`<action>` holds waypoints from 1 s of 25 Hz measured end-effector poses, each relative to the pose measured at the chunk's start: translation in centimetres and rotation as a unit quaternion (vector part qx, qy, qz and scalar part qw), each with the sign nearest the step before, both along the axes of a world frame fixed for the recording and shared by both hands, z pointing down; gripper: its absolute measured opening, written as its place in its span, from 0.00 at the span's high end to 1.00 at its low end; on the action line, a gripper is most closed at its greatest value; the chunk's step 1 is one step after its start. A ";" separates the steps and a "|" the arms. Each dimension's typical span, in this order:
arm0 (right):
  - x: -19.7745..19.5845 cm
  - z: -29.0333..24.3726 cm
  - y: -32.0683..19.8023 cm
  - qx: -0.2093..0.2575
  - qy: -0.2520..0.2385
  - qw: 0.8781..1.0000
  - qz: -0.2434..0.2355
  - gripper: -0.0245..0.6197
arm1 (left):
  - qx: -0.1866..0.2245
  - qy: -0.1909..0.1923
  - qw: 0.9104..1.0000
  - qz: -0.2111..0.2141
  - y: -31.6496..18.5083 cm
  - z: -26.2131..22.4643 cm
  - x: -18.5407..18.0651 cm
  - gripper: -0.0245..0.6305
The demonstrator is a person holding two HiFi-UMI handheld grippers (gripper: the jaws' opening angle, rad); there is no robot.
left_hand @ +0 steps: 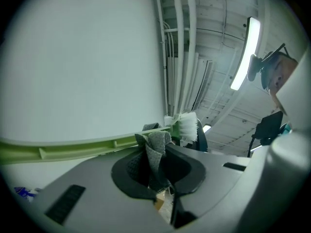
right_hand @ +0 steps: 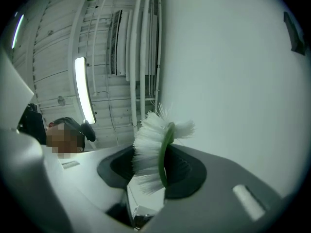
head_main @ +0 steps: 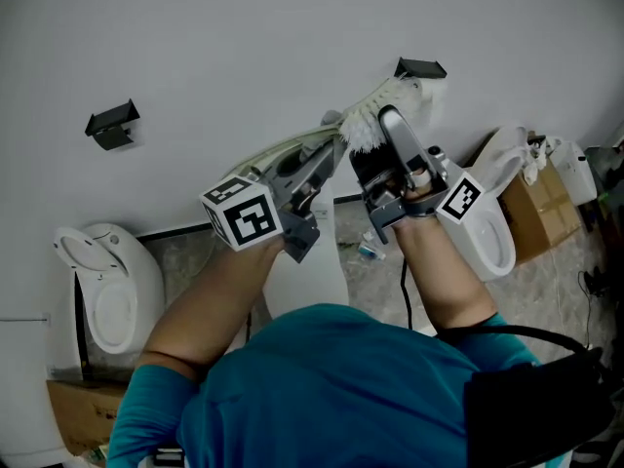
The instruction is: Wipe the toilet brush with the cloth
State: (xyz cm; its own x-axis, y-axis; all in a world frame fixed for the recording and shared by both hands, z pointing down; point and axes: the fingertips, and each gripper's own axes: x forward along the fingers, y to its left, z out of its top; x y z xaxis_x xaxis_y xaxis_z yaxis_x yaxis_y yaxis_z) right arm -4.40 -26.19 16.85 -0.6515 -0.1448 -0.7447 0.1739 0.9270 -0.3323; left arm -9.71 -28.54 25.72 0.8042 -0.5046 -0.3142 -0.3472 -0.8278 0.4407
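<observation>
The toilet brush has a pale green handle (head_main: 278, 150) (left_hand: 73, 149) and white bristles (head_main: 375, 115) (left_hand: 187, 126). It is held up in front of the white wall. My right gripper (head_main: 382, 135) (right_hand: 153, 171) is shut on the brush head (right_hand: 155, 152), with bristles sticking out on both sides of the green spine. My left gripper (head_main: 327, 154) (left_hand: 158, 166) is shut on a grey cloth (left_hand: 156, 152) (head_main: 331, 120). The cloth lies bunched against the handle just behind the bristles.
A white toilet (head_main: 102, 291) stands at lower left and another (head_main: 492, 213) at right, beside a cardboard box (head_main: 541, 208). A white fixture (head_main: 312, 271) is below the grippers. Two black brackets (head_main: 112, 123) (head_main: 421, 67) are fixed on the wall.
</observation>
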 end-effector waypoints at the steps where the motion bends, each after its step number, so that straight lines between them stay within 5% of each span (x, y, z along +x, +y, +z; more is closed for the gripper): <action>1: 1.1 0.0 0.5 0.003 -0.002 1.000 0.007 0.74 | 0.003 0.001 1.000 0.006 0.3 0.0 0.9 0.90; 9: 2.2 1.0 -0.2 0.009 0.010 0.999 0.042 0.74 | 0.004 0.010 0.999 0.031 -1.1 1.5 1.3 0.90; 15: 16.4 -2.4 3.1 0.029 -0.004 0.998 0.055 0.74 | 0.020 0.015 0.999 0.045 1.1 -1.6 14.5 0.90; 25: 17.9 -2.6 4.2 0.034 -0.015 0.997 0.070 0.74 | 0.018 0.008 0.999 0.048 1.1 -1.4 14.3 0.90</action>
